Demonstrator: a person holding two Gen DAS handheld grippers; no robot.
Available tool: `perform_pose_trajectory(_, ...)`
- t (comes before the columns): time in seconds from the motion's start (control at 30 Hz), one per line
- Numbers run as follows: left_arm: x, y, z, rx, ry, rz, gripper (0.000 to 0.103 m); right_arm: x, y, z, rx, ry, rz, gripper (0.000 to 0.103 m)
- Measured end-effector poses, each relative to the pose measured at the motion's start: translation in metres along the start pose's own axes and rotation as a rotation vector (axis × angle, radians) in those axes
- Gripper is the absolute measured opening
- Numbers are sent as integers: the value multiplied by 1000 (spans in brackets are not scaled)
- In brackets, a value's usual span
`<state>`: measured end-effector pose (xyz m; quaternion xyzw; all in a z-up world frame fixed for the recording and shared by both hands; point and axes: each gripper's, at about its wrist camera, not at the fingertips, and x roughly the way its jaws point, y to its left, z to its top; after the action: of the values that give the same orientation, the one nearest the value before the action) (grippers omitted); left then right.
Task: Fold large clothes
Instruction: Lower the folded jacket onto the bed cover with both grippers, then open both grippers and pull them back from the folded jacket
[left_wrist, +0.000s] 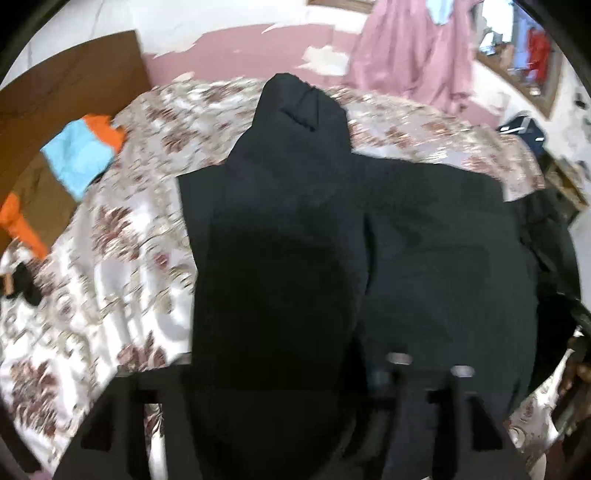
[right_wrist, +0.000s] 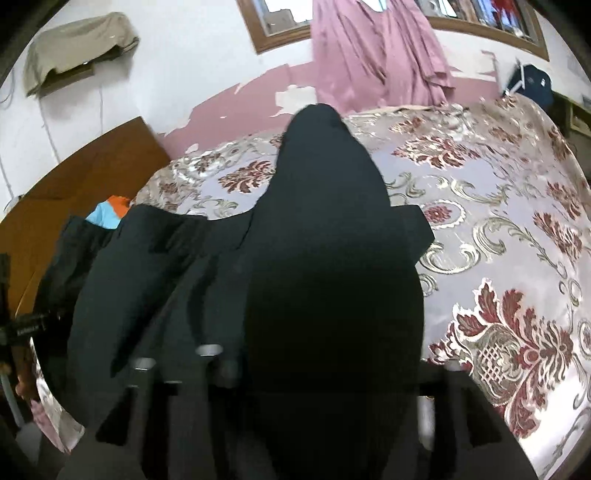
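A large black garment (left_wrist: 424, 258) lies spread on a bed with a floral cover (left_wrist: 122, 240). In the left wrist view a fold of it (left_wrist: 280, 240) rises up between my left gripper's (left_wrist: 291, 398) fingers and hides their tips. In the right wrist view the same black garment (right_wrist: 147, 277) drapes to the left, and a raised fold (right_wrist: 332, 277) stands between my right gripper's (right_wrist: 317, 384) fingers. Both grippers appear shut on the cloth, near the bed's front edge. The image is motion-blurred.
A blue and orange cloth (left_wrist: 81, 155) lies by the brown headboard (left_wrist: 66, 85) at the left. A pink curtain (right_wrist: 376, 51) hangs on the far wall. A dark bag (right_wrist: 532, 85) sits at the bed's far right corner. The floral cover (right_wrist: 498, 258) stretches right.
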<state>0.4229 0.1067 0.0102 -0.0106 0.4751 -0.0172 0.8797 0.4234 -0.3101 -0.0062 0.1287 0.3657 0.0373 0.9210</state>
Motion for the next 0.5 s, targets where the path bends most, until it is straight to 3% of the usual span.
perform_pose_trajectory(0.03,-1,3,-2,-31,3,33,70,-5,2,0,-8,-13,-32,75)
perform_pose_trajectory(0.23,-21,6,-9,-70,-61,159,89,-22,1,2,-52,-27,-140,77)
perform_pose_trajectory(0.3,-37,1,-12,-51,-117,175,97,-33,3,3,-62,-47,-151,82)
perform_pose_trajectory(0.5,-85,-24,-28,-3,-260,174,102,-62,14,-1,-77,-95,-122,93)
